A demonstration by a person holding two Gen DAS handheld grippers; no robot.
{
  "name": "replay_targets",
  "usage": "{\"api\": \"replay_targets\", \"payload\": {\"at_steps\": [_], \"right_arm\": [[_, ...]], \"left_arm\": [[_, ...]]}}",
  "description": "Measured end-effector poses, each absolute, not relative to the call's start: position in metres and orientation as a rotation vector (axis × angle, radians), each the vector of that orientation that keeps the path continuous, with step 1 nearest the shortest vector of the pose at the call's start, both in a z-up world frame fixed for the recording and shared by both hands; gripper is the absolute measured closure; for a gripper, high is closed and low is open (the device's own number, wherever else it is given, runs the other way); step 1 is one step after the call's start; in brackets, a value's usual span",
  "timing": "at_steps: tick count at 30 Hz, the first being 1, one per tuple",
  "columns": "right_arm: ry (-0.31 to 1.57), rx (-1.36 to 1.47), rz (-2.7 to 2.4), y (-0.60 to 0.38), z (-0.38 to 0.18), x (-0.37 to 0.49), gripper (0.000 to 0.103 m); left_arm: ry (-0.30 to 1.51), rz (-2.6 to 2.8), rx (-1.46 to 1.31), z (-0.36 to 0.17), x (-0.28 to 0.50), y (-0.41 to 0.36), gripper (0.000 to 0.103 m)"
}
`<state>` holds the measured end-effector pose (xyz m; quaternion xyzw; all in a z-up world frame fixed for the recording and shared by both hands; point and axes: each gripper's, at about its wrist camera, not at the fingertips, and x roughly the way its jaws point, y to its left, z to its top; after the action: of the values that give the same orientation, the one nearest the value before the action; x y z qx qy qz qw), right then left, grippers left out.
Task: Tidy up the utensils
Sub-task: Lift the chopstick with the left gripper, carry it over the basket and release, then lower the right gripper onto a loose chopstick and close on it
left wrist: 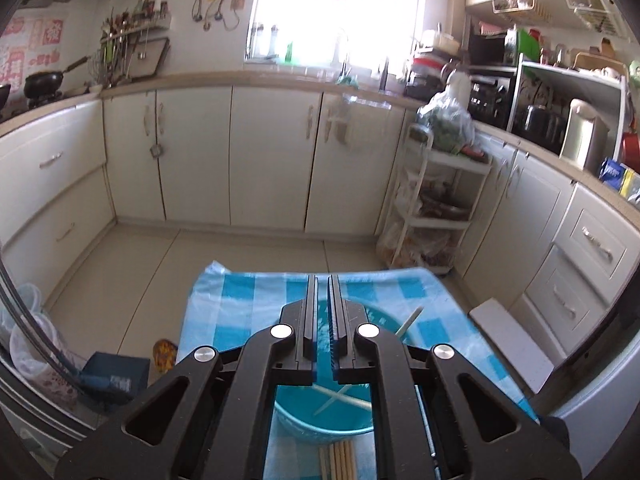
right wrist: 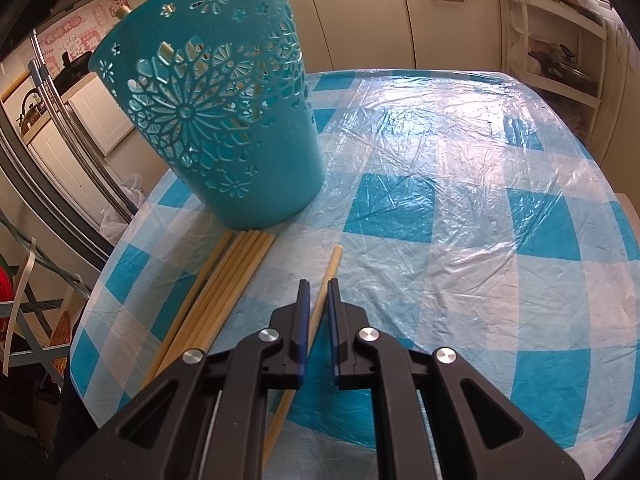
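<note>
A teal cut-out basket [right wrist: 224,120] stands on the blue-checked, plastic-covered table [right wrist: 460,200]. Several bamboo chopsticks [right wrist: 224,292] lie bundled in front of it. One single chopstick [right wrist: 332,264] lies apart to their right, running between the fingers of my right gripper [right wrist: 318,282], which is shut on it low over the cloth. In the left wrist view my left gripper [left wrist: 322,278] is shut and empty above the basket [left wrist: 320,420]. Pale chopsticks [left wrist: 408,320] lie inside the basket, one sticking up at the rim. The bundle [left wrist: 338,460] shows below the basket.
Beyond the table's far edge [left wrist: 248,280] are floor tiles and cream kitchen cabinets [left wrist: 272,152]. A white shelf trolley [left wrist: 436,208] stands at the back right. A white box [left wrist: 508,340] sits by the table's right side. Metal bars and a folding frame [right wrist: 40,300] stand to the table's left.
</note>
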<state>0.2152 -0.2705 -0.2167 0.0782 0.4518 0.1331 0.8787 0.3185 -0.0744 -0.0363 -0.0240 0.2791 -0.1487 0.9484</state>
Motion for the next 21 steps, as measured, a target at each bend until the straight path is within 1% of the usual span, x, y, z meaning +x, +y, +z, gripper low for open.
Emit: {"api": "replay_targets", "payload": {"at_steps": [5,7,9,10,12,13,14,16,21], "right_arm": [[0.941,0.147,0.271,-0.266,-0.217,0.214,0.094],[0.940,0.143,0.269,-0.265,-0.216,0.214,0.094],[0.940,0.143,0.268,-0.264,-0.216,0.213,0.094],[0.940,0.143,0.268,-0.264,-0.216,0.213,0.094],[0.939,0.129,0.262,-0.262,-0.216,0.212,0.094],[0.938,0.117,0.258,-0.259,-0.216,0.211,0.093],[0.937,0.103,0.259,-0.256,-0.215,0.210,0.089],[0.933,0.069,0.250,-0.249,-0.214,0.207,0.085],[0.929,-0.050,0.250,-0.235,-0.213,0.206,0.087]], "left_arm": [[0.648,-0.291,-0.056,-0.066,0.322,-0.067,0.098],[0.660,-0.282,-0.072,-0.072,0.317,-0.058,0.096],[0.668,-0.269,-0.088,-0.075,0.310,-0.050,0.085],[0.667,-0.261,-0.099,-0.076,0.304,-0.043,0.081],[0.662,-0.244,-0.123,-0.077,0.291,-0.029,0.069],[0.661,-0.241,-0.132,-0.078,0.287,-0.024,0.066],[0.661,-0.235,-0.141,-0.080,0.281,-0.018,0.062],[0.670,-0.225,-0.157,-0.086,0.271,-0.006,0.059],[0.735,-0.211,-0.215,-0.109,0.259,0.019,0.057]]}}
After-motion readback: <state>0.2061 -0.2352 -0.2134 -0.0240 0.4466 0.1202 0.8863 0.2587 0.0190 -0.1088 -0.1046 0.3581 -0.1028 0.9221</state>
